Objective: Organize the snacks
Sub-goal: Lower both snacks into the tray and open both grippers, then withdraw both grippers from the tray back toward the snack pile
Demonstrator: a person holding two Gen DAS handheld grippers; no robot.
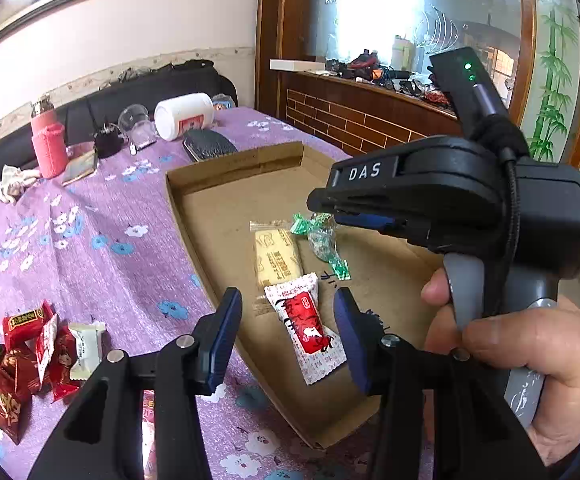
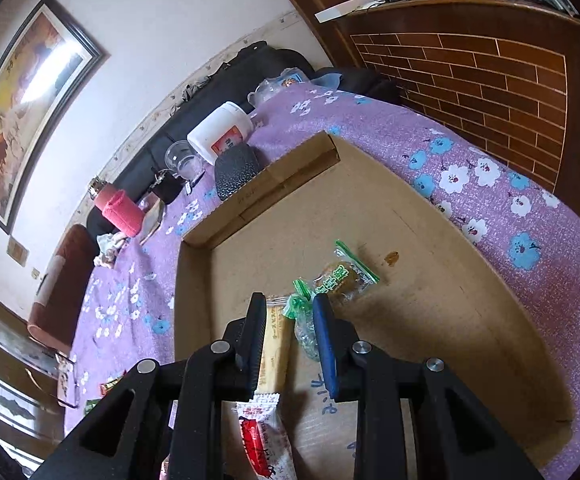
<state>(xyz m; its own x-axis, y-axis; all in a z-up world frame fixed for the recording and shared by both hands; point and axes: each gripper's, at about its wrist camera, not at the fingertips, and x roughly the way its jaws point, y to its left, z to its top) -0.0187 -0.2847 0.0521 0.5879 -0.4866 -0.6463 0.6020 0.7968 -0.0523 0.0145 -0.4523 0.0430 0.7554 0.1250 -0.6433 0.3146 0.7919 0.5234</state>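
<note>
A shallow cardboard tray [image 1: 194, 216] lies on the counter [image 1: 102, 240], which is covered by a purple cloth printed with flowers; three wrapped snacks rest on the tray floor: a red-and-white packet [image 1: 308, 330], a pale yellow biscuit bar [image 1: 277, 258] just beyond it and touching it, and a green-wrapped cake [image 1: 322, 240] beside the bar. The left hand-held gripper [image 1: 288, 338] hovers over the red-and-white packet with its jaws apart, holding nothing; the right hand-held gripper [image 2: 288, 344], in the person's right hand [image 1: 522, 344], is also parted and empty, poised above the biscuit bar [image 2: 276, 344] and the crumpled end of the green-wrapped cake [image 2: 344, 276]. A heap of red, green and white snack packets [image 1: 30, 364] sits on the cloth to the left of the tray, well apart from it. At the far end of the counter stand a pink-sleeved bottle [image 1: 48, 142], a clear cup [image 1: 134, 118] and a white jar [image 1: 186, 114] lying on its side.
</note>
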